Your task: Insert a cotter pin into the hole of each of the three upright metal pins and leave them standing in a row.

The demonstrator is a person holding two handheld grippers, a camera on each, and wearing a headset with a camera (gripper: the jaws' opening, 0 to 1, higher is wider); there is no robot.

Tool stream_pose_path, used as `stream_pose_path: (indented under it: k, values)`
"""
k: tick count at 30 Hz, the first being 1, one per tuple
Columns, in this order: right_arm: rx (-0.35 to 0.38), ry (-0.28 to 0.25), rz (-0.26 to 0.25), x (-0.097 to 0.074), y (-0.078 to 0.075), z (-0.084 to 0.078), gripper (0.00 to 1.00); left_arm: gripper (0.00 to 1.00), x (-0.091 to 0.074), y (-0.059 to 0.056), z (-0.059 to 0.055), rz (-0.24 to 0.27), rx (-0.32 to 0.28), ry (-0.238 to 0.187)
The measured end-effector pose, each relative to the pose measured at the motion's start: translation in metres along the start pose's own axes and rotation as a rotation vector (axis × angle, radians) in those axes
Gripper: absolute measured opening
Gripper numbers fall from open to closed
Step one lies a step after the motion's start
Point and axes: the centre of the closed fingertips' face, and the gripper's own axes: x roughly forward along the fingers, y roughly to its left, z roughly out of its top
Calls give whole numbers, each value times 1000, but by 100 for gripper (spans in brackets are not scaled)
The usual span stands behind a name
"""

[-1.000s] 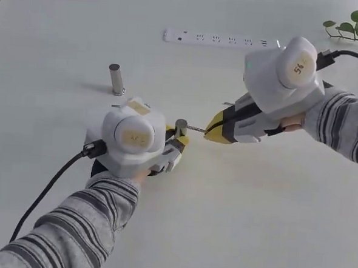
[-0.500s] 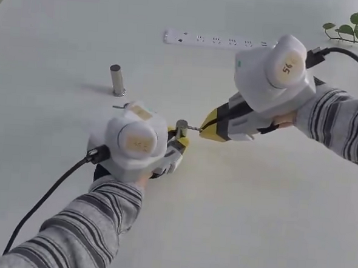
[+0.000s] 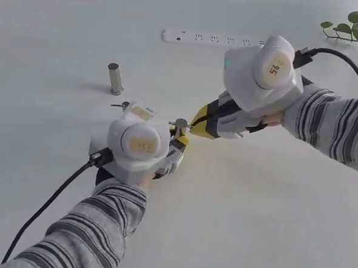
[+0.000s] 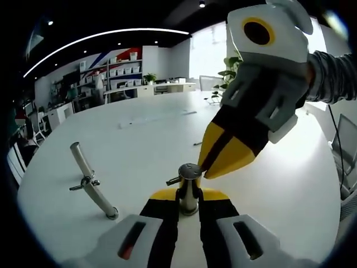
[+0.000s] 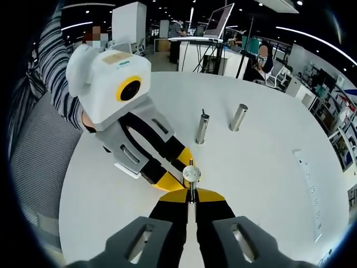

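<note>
Left gripper (image 4: 188, 196) clenched on upright pin (image 4: 189, 177), low on shaft. Right gripper (image 5: 191, 196) clamped on cotter pin (image 4: 172, 181), tips just right of pin head. Cotter pin seated through hole, end seen at left side. Second pin (image 5: 202, 128), cotter fitted, stood left of held one. Third pin (image 5: 239, 117), bare, stood farther left on table (image 3: 253, 205).

surface: white table (image 3: 253, 205) | on it: power strip (image 3: 215, 38) (far side) | upright metal pin (image 3: 115, 79) | leafy sprig (image 3: 350, 26)
</note>
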Motion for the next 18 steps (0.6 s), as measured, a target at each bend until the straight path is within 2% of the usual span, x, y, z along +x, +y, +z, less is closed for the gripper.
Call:
stream_pose_path:
  k: [2, 4, 8, 14, 18]
  values:
    - [44, -22, 5, 0, 1, 3, 3, 9, 0, 0, 0, 1, -1, 0]
    - [55, -43, -22, -3, -4, 5, 9, 9, 0, 0, 0, 3, -1, -1]
    - [77, -48, -22, -10, -3, 4, 7, 10, 0, 0, 0, 6, -4, -3]
    - [98, -19, -24, -15, -1, -8, 2, 10, 0, 0, 0, 6, -10, 0]
    - [138, -38, -23, -14, -3, -9, 0, 10, -1, 0, 0, 12, -10, 1]
